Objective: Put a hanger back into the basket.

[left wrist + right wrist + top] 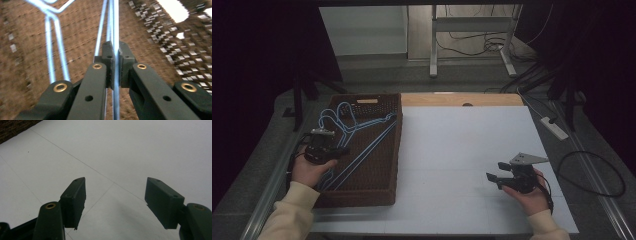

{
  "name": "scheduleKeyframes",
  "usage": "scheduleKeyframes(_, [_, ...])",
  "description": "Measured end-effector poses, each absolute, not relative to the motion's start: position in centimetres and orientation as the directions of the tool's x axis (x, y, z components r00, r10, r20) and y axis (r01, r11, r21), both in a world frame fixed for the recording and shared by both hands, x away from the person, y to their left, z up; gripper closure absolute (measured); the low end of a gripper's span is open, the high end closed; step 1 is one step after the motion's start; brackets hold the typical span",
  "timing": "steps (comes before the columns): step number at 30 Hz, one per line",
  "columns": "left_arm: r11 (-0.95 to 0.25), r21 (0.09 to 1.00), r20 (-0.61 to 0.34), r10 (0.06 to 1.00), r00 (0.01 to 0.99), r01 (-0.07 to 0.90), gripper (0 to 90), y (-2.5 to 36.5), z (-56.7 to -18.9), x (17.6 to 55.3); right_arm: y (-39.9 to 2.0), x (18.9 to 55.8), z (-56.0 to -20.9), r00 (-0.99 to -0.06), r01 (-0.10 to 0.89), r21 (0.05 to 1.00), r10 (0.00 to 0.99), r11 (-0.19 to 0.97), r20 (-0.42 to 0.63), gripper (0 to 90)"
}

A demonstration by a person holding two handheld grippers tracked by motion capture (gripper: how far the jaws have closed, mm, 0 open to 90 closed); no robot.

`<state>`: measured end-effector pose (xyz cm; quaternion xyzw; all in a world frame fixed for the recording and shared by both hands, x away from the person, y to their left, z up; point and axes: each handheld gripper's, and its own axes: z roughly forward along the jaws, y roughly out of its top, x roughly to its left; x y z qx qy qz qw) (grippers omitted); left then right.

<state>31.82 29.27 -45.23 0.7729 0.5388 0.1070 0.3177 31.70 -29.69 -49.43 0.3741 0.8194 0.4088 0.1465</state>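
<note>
From above we are seeing a brown woven basket (377,190) holding blue wire hangers (357,131) at the table's (462,150) left. Our left gripper (115,56) view is showing its jaws pinching one hanger's straight wire (116,25) inside the basket. Our right gripper (115,195) is hovering with jaws wide, gripping nothing, over bare white tabletop.

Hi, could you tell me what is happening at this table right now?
A person is working with a handheld gripper in each hand. The left gripper is shut on a thin bar of a blue hanger inside the brown woven basket, where several blue hangers lie. The right gripper is open with nothing between its jaws, held just above the white table.
</note>
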Motion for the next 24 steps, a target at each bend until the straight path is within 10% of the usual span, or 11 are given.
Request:
scheduleKeyframes(8, [-0.209,0.540,-0.137,0.934,0.330,0.815,84.0,29.6,-46.1,32.7,-29.6,31.7,-49.5,-0.677,0.498,0.775,0.733,0.389,0.068,33.9])
scheduleKeyframes(24, [-0.249,0.720,-0.042,0.916,0.399,0.648,44.3,28.7,-43.2,29.7,-29.7,31.7,-49.5,-0.677,0.499,0.774,0.733,0.389,0.069,33.9])
